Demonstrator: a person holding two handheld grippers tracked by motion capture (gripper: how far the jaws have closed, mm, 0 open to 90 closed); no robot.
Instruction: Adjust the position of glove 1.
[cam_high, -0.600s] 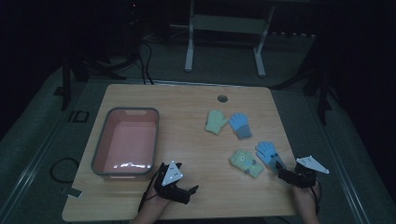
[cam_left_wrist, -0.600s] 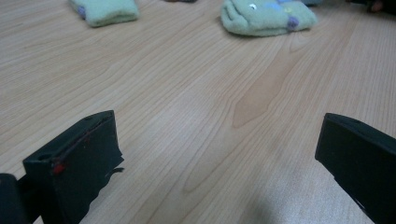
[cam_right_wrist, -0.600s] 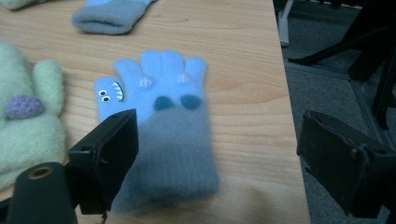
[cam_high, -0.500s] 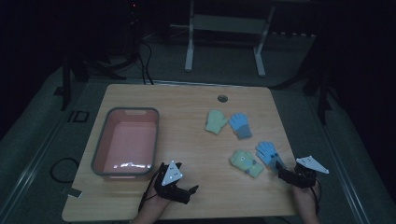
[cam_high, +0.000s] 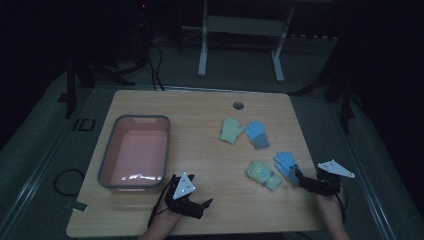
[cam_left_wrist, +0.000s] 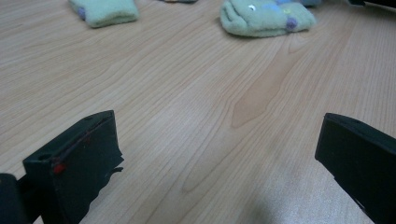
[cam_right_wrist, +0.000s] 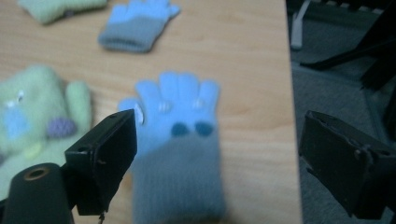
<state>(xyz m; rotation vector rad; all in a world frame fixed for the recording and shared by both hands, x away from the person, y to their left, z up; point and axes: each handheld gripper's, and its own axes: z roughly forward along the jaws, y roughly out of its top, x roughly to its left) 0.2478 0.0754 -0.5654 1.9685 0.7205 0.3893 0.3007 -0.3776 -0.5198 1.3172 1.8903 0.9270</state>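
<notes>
Both hand-held black two-jaw grippers, the left one (cam_high: 197, 204) and the right one (cam_high: 304, 181), carry a pale grey three-cornered plate on top; the left plate shows small dark dots. The jaws are blocky, matte black slabs. A red dot marks one left jaw, and a brass-ringed hole shows beside one right jaw.

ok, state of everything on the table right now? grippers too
left gripper: open, nothing between jaws, over bare wood
right gripper: open, jaws either side of the near blue glove, not gripping
near blue glove: flat, fingers pointing away
near green mitten: lying flat beside it
far green mitten: flat
far blue glove: flat
pink bin: upright, empty
</notes>
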